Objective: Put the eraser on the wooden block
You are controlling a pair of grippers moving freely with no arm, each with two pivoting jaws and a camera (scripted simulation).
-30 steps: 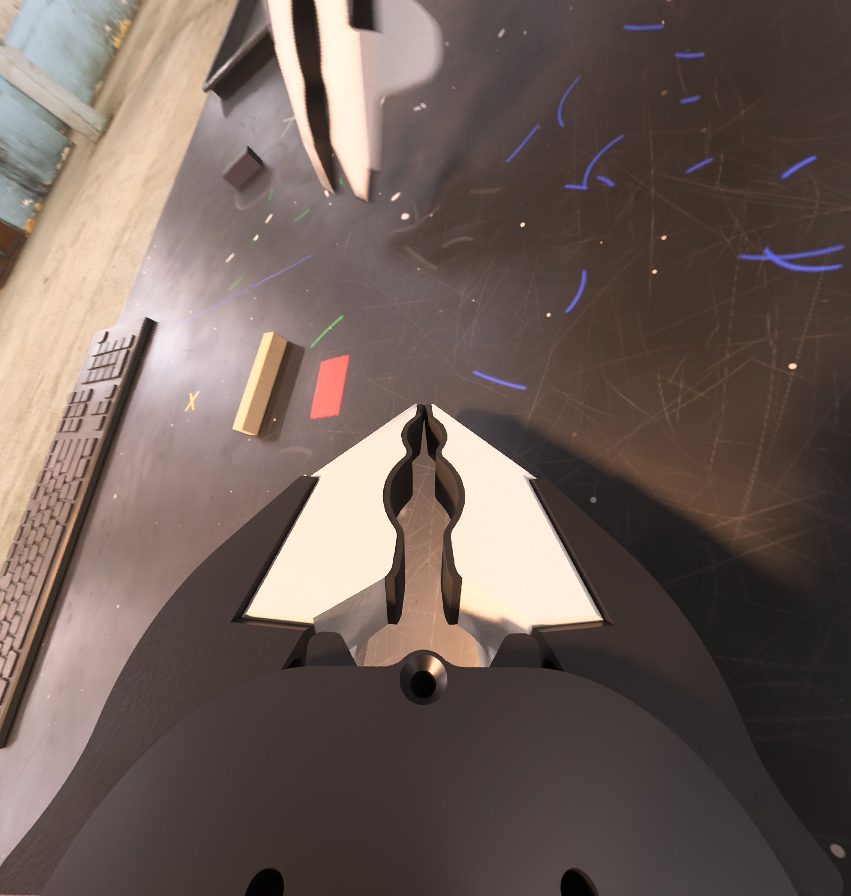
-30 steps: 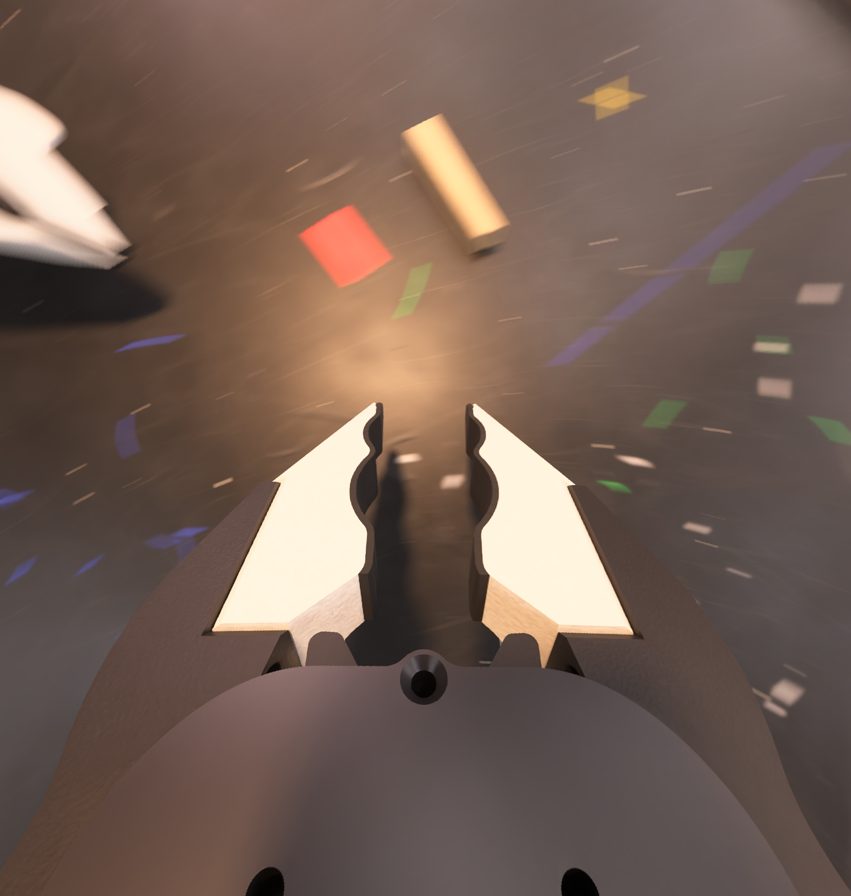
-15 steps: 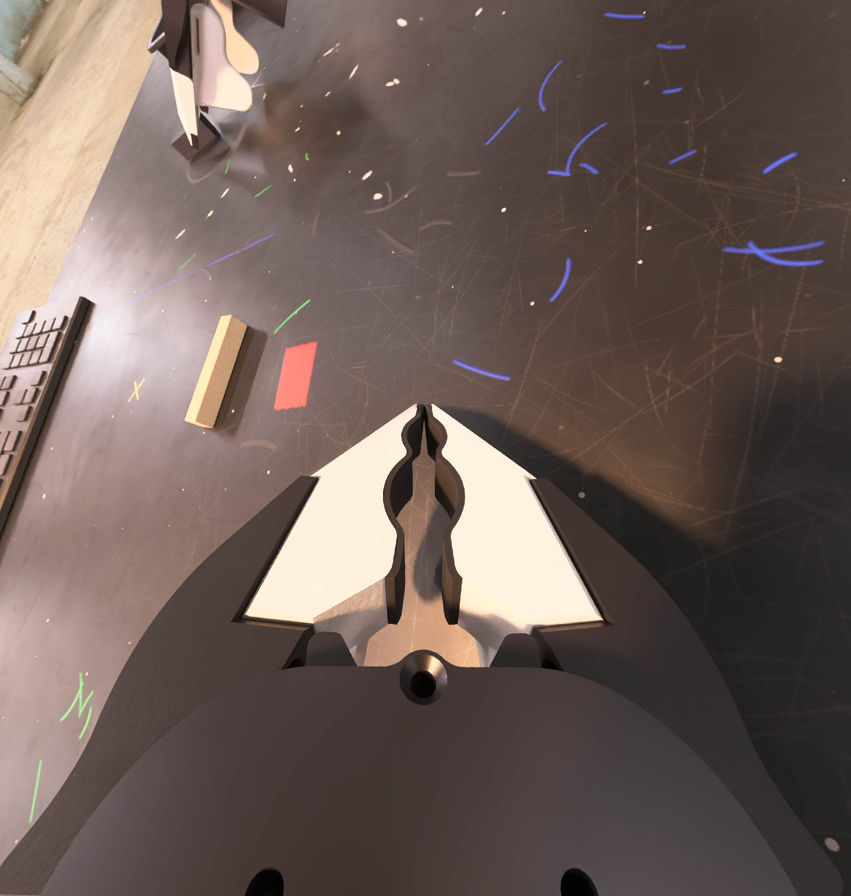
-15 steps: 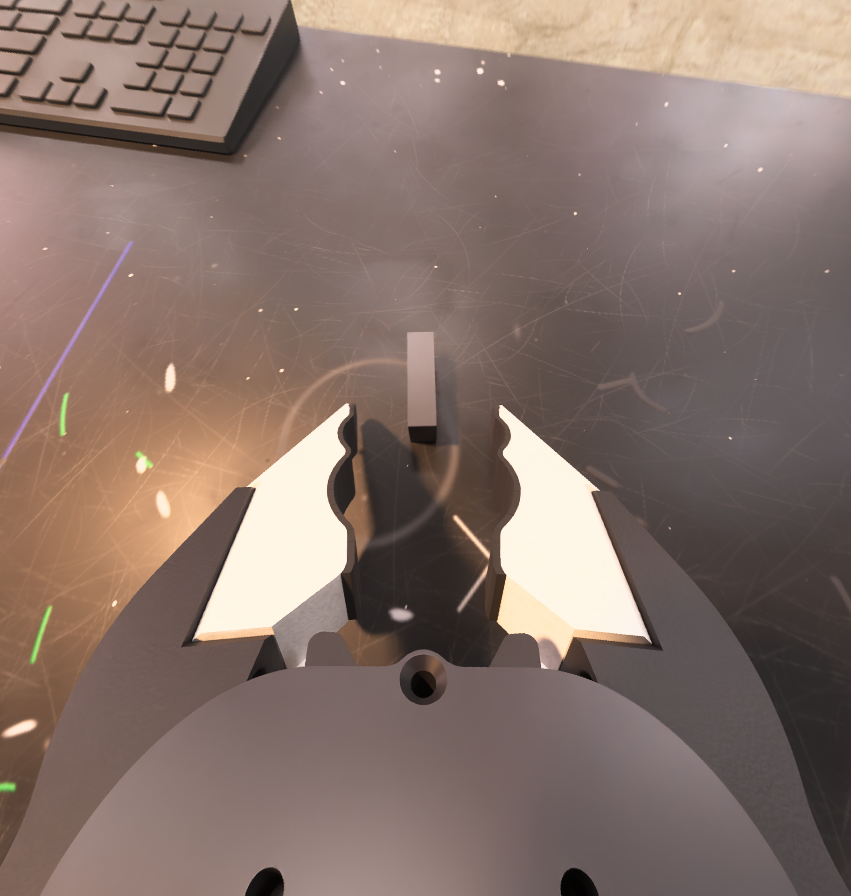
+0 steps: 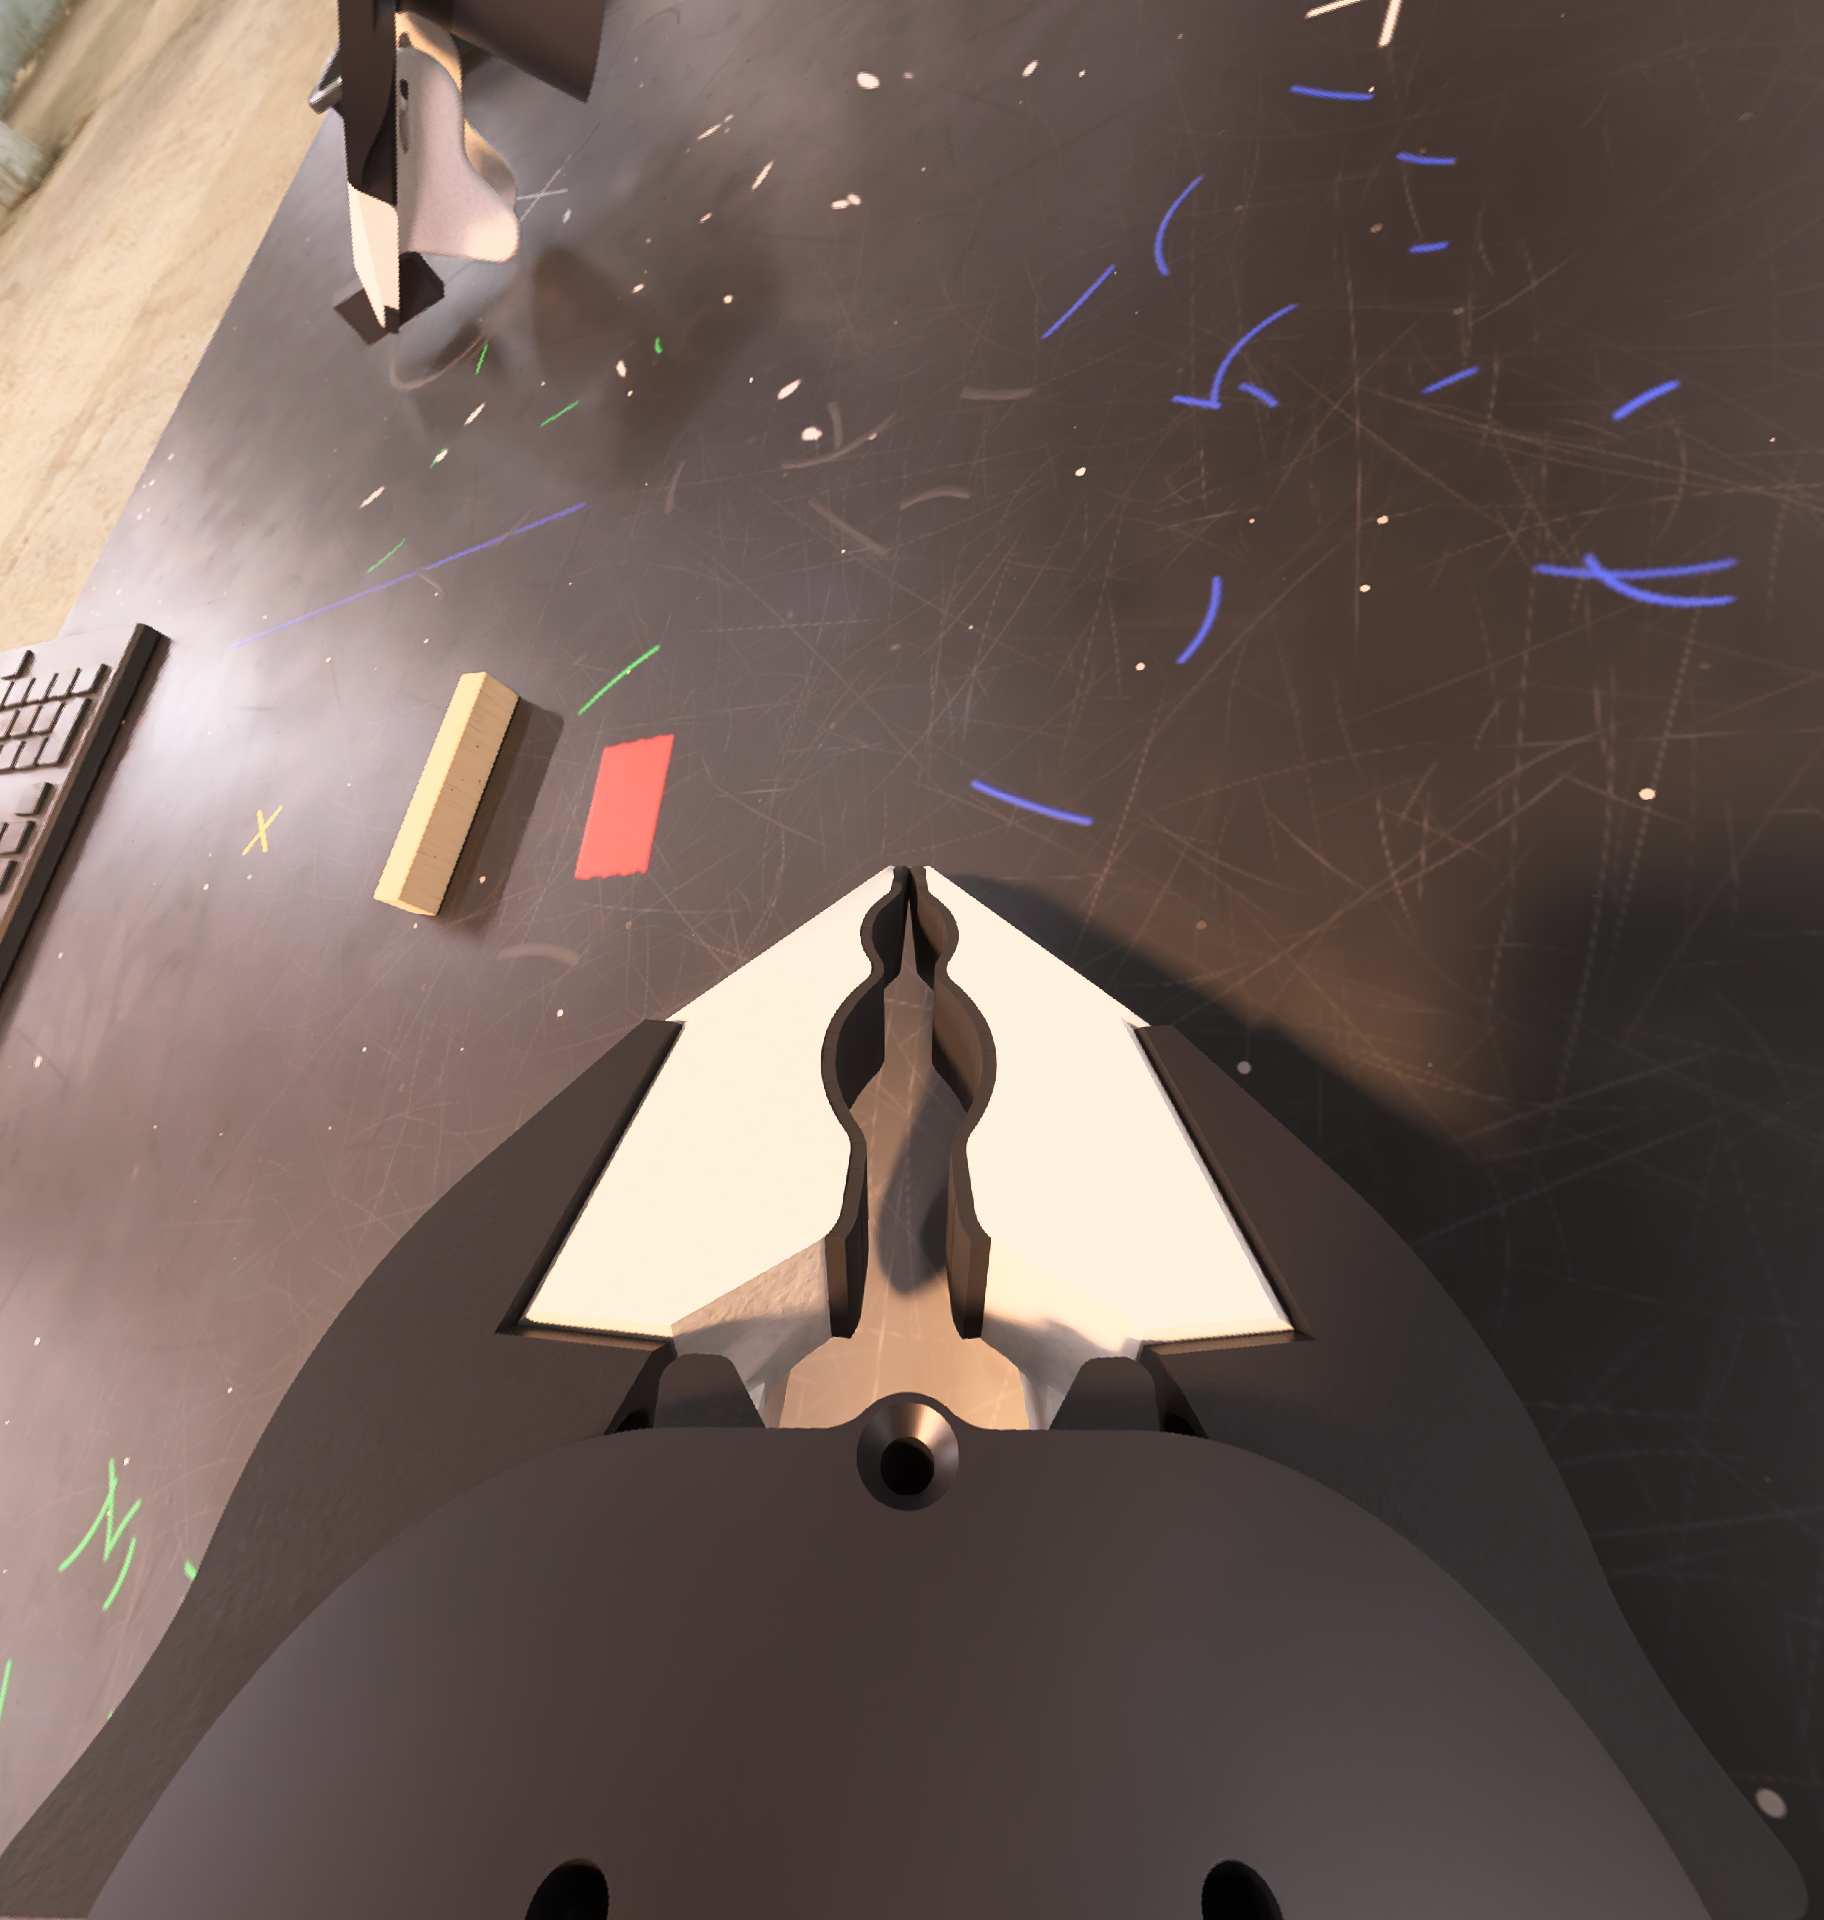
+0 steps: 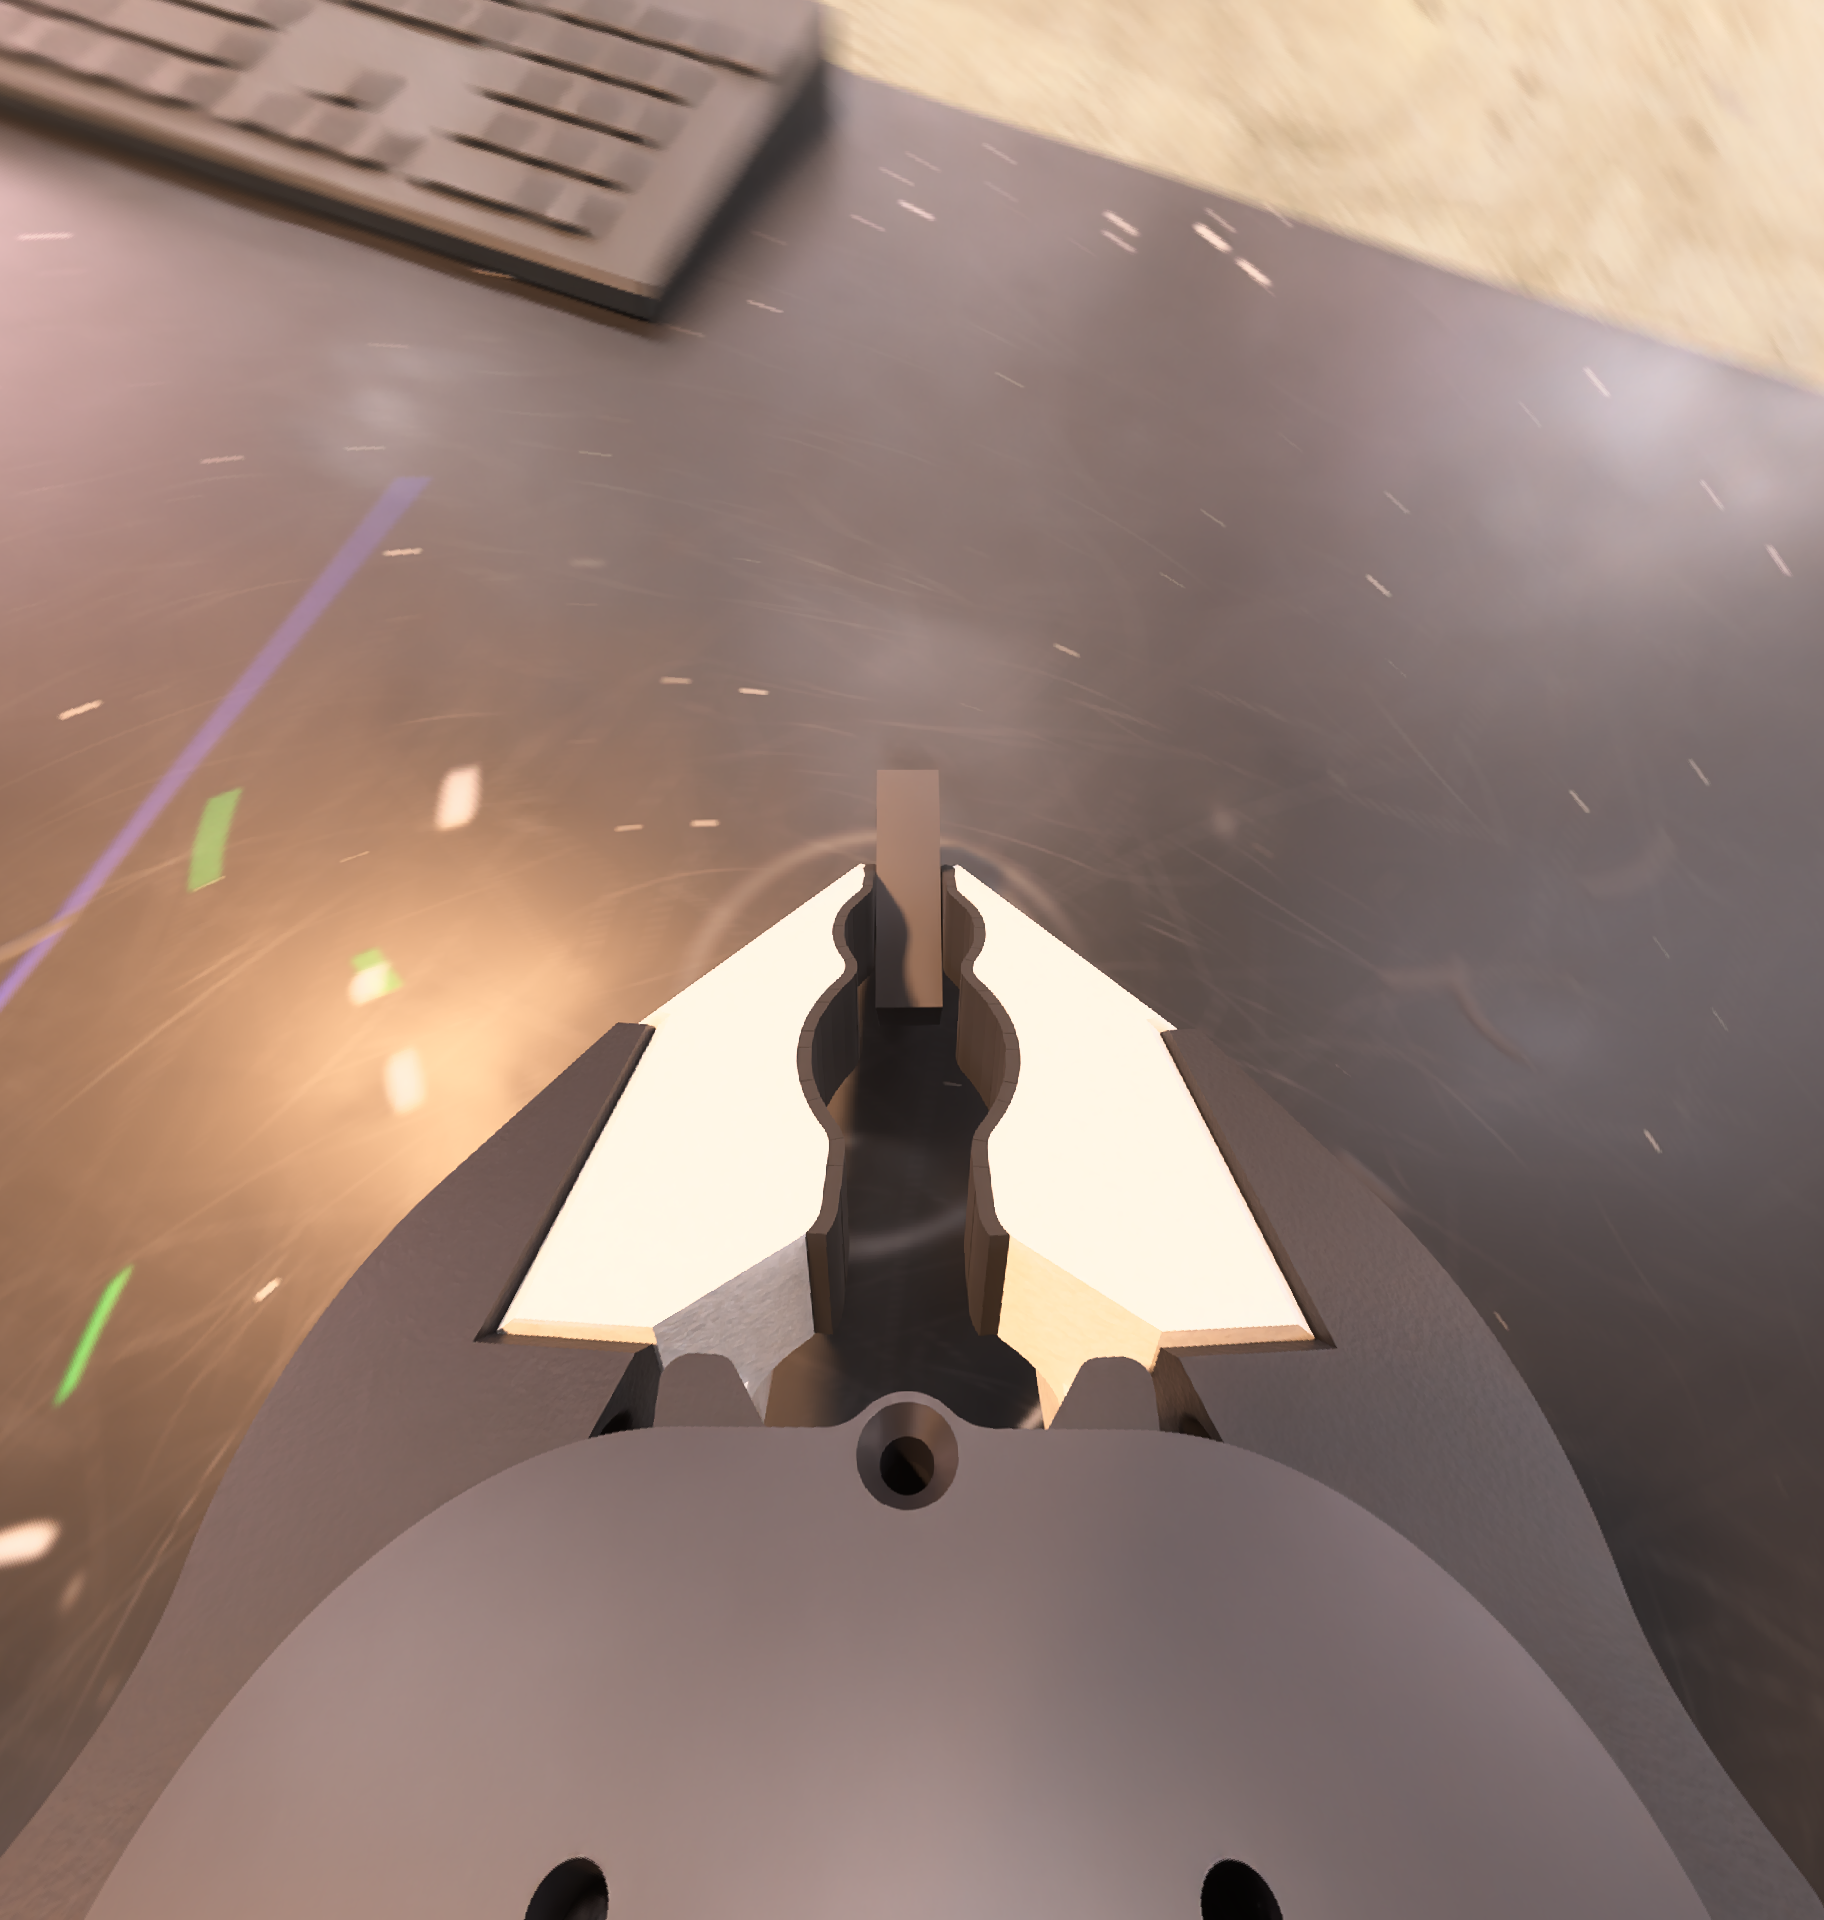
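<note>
The eraser (image 6: pixel 908 821) is a small dark block gripped between the tips of my right gripper (image 6: pixel 908 881), which is shut on it. In the left wrist view the right gripper (image 5: pixel 399 197) is at the far left of the table, with the eraser (image 5: pixel 425 286) at its tips, close above the surface. The wooden block (image 5: pixel 449 795) is a pale bar lying flat, left of and ahead of my left gripper (image 5: pixel 908 873). The left gripper is shut, empty and above the table.
A dark keyboard (image 5: pixel 25 800) lies along the table's left edge beside the wooden block and also shows in the right wrist view (image 6: pixel 368 135). A flat red patch (image 5: pixel 625 808) is on the dark scratched table (image 5: pixel 1303 935) right of the block. A sandy floor (image 6: pixel 1407 125) lies beyond the edge.
My right gripper swung from the block area to the eraser, moved its fingers around it and shut on it. Its view is now blurred by motion. The left gripper stayed shut and shifted only slightly.
</note>
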